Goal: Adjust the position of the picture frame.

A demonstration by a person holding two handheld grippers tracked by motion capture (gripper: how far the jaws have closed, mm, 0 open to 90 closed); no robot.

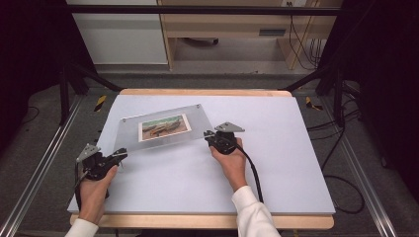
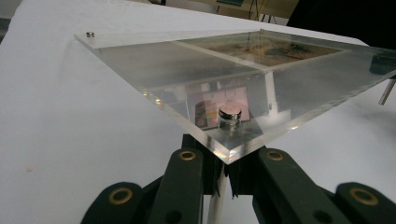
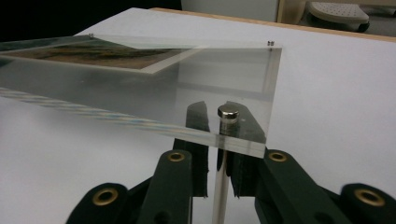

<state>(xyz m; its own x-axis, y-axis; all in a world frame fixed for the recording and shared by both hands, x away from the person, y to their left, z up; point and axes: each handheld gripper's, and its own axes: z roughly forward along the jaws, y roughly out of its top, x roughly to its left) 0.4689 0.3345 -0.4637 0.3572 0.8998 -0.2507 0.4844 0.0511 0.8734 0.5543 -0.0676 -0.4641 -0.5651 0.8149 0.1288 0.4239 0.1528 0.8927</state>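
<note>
A clear acrylic panel point(image 1: 163, 126) with a landscape photo point(image 1: 164, 127) in it is held above the white board on thin metal legs. My left gripper point(image 1: 121, 154) is at its near left corner. In the left gripper view the gripper point(image 2: 223, 154) is shut on the leg point(image 2: 217, 205) under that corner, below a silver cap point(image 2: 229, 113). My right gripper point(image 1: 208, 134) is at the near right corner. The right gripper view shows the gripper point(image 3: 219, 121) shut on that corner's leg point(image 3: 219, 186), with its cap point(image 3: 228, 112) above. Small caps mark the far corners point(image 3: 270, 43).
The white board point(image 1: 276, 163) lies on a wooden tabletop point(image 1: 197, 92) and has open room to the right and front of the panel. A black cable point(image 1: 254, 173) trails from the right gripper. Metal rails point(image 1: 39, 168) run along both sides, and wooden furniture point(image 1: 170, 44) stands behind.
</note>
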